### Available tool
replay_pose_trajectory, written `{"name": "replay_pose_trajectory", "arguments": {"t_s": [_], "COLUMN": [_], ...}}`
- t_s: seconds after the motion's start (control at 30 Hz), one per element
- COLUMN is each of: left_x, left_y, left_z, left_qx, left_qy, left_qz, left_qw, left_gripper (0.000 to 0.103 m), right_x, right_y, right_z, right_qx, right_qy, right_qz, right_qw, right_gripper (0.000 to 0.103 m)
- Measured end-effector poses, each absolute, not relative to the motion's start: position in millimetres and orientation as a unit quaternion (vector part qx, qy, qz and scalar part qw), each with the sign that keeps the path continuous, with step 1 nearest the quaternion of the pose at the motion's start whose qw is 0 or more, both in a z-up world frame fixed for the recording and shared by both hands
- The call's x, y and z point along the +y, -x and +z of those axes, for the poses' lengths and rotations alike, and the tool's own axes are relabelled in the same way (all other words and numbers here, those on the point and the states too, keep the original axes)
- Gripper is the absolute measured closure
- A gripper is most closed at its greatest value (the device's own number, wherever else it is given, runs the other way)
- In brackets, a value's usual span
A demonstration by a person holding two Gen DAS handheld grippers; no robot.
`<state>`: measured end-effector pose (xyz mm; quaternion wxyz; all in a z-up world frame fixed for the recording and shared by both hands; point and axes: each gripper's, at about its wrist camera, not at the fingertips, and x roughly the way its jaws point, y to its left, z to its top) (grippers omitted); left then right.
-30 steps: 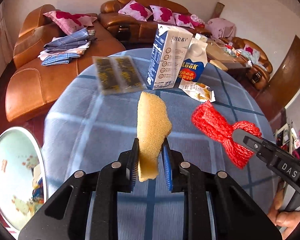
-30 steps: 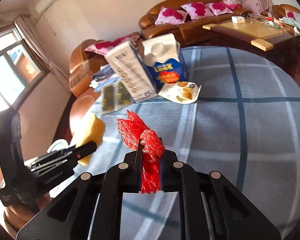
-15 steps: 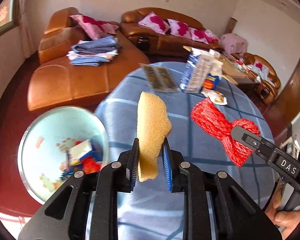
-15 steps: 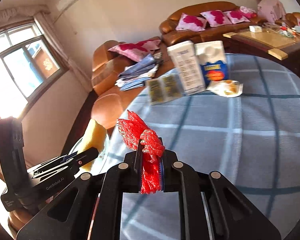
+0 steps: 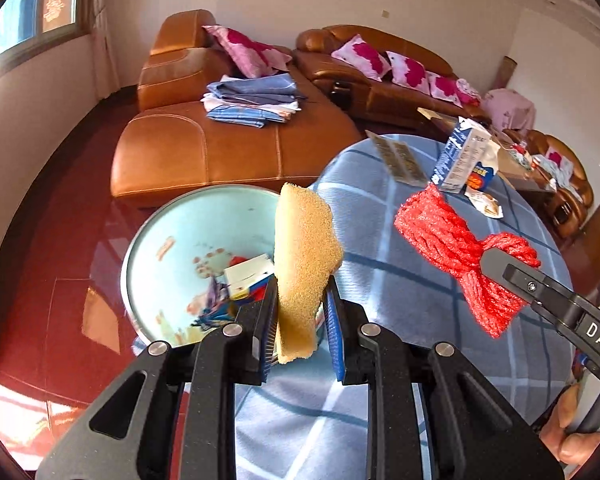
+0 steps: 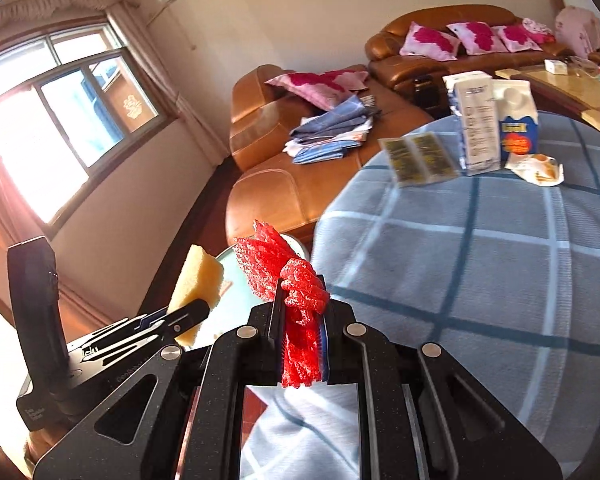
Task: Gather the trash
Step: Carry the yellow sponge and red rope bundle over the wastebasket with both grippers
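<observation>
Between the left gripper's point(image 5: 302, 334) matt black jaws, a porous yellow sponge point(image 5: 304, 256); right of it coarse red plastic netting point(image 5: 456, 248), below glossy red floor point(image 5: 60, 248).

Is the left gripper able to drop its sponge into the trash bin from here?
Probably yes: the left gripper holds the sponge near the open bin, with nothing between them.

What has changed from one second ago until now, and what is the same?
Both claws swung away from the table toward the bin on the floor, which now lies beneath the left claw. The cartons and wrappers look farther off. Nothing was taken or let go: the left claw holds the yellow sponge, and the right claw holds the red mesh net. The items on the table stayed in place.
</observation>
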<state>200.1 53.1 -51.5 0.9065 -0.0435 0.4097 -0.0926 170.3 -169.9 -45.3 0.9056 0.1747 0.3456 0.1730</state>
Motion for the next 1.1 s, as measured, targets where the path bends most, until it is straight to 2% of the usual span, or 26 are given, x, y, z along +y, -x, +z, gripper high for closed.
{"name": "replay_pose_trajectory", "arguments": {"t_s": [0.63, 1.1], "left_x": [94, 122], "left_y": [-174, -180], "left_z": [-53, -62], "left_qx": [0.397, 0.401], "left_qy": [0.06, 0.077], "left_qz": [-0.057, -0.039], "left_qw": [0.914, 0.912], "left_gripper": [0.081, 0.081], "right_x": [-107, -73], "right_y": [-145, -162], "right_z": [-35, -40], "right_qx": [0.343, 0.353], "right_qy": [-0.143, -0.129], "right_qz": [0.206, 0.223], "right_qw": [0.905, 0.899], "right_gripper": [0.09, 0.09]}}
